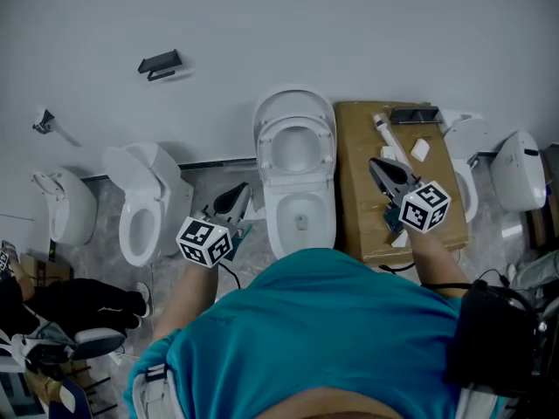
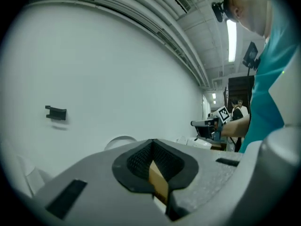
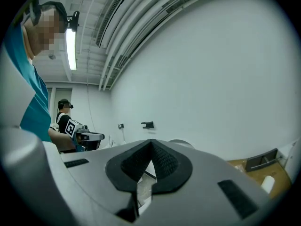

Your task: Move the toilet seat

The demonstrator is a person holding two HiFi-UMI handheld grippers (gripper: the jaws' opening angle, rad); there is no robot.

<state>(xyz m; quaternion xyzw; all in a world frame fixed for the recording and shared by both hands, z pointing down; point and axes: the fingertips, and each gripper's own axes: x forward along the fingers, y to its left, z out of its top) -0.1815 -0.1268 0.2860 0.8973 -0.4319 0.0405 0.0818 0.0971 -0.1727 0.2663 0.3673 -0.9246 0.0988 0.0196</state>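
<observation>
In the head view a white toilet [image 1: 300,212] stands against the wall straight ahead. Its seat [image 1: 272,149] and lid [image 1: 295,99] are both up, leaning back on the wall, and the bowl is uncovered. My left gripper [image 1: 236,197] hovers just left of the bowl, shut and empty; its jaws meet at the tip in the left gripper view [image 2: 153,142]. My right gripper [image 1: 383,171] hangs over the cardboard right of the toilet, shut and empty, with its jaws likewise together in the right gripper view [image 3: 151,142]. Neither gripper touches the seat.
A brown cardboard sheet [image 1: 360,216] with small parts on it lies right of the toilet. More toilets stand at the left [image 1: 144,208] and right [image 1: 467,160]. A black holder [image 1: 160,64] is on the wall. A person's dark legs [image 1: 70,304] are at the lower left.
</observation>
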